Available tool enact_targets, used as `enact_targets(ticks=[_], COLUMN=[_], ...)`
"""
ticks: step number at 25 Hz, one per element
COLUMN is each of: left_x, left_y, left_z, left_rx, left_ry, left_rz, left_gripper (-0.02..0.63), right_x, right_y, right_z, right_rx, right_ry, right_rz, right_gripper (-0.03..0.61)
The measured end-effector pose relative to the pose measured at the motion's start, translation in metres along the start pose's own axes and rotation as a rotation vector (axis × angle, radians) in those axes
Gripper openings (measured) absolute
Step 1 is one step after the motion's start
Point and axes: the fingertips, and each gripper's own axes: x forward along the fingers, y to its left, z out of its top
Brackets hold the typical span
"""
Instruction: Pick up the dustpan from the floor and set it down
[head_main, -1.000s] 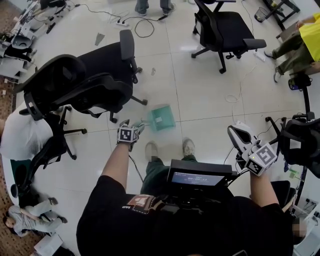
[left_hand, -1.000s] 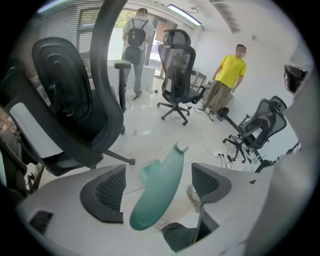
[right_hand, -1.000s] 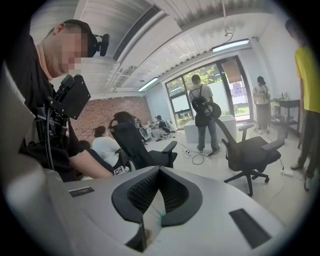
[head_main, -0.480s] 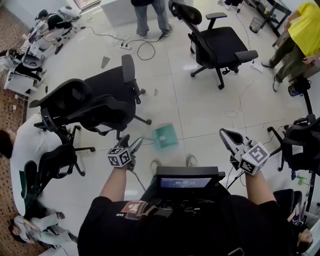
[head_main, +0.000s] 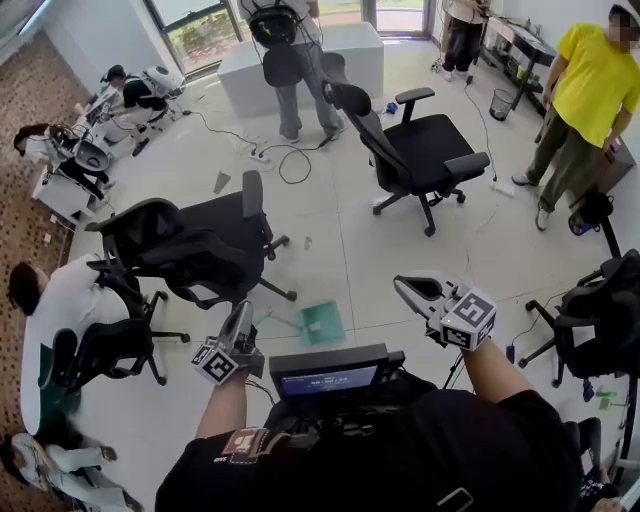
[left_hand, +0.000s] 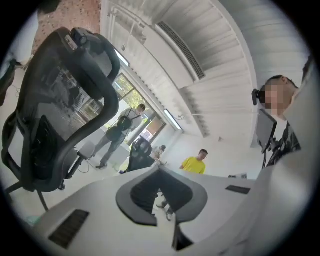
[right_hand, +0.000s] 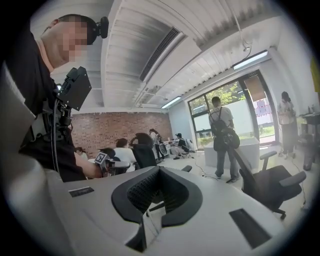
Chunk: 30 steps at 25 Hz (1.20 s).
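1. Two grippers are in view. The left gripper (head_main: 241, 314) has its jaws pressed together with nothing between them.
2. The right gripper (head_main: 407, 287) also has its jaws met at the tips, and it is empty too.
3. Neither gripper touches anything. Both are held up in the air, well apart from the floor.
4. Both forearms reach forward from the body. The left gripper points ahead beside the screen (head_main: 318, 379) on the person's chest. The right gripper angles ahead and inward. Each gripper's own view looks out level across the room, and the left one is rolled to a tilt.
5. There is one dustpan (head_main: 322, 322), teal in colour. It lies on the white tiled floor (head_main: 400, 250), between the two grippers in the head view, just past the screen.
6. At least four black office chairs can be told apart. The nearest chair (head_main: 190, 240) stands left of the dustpan.
7. Several people are farther off, among them one person in a yellow shirt (head_main: 590, 80).
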Motion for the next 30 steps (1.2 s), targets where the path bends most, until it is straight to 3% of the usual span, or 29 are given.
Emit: enact_targets(ticks=[4, 8, 15, 18, 21, 30], left_x=[-0.031, -0.087, -0.246, -0.311, -0.366, -0.441], left_y=[-0.048, -0.076, -0.116, -0.134, -0.145, -0.214], left_z=[0.011, 0.021, 0.058, 0.065, 0.073, 0.054], left_rx=[0.011, 0.033, 0.063, 0.121, 0.114, 0.068], left_ry=[-0.027, -0.005, 0.061, 0.121, 0.121, 0.116], left_rz=[-0.051, -0.108, -0.228, -0.282, -0.331, -0.420], left_gripper=[0.012, 0.012, 0.012, 0.012, 0.012, 0.012], right_x=[-0.023, -0.034, -0.027, -0.027, -0.029, -0.101], right_y=[0.035, 0.104, 0.286, 0.362, 0.425, 0.514], right_z=[0.016, 0.023, 0.039, 0.035, 0.028, 0.011], right_rx=[-0.020, -0.054, -0.121, -0.092, -0.060, -0.045], right_ry=[-0.027, -0.040, -0.062, -0.072, -0.074, -0.034], right_rz=[0.021, 0.006, -0.062, -0.091, -0.115, -0.185], right_gripper=[0.009, 0.009, 0.009, 0.009, 0.009, 0.009])
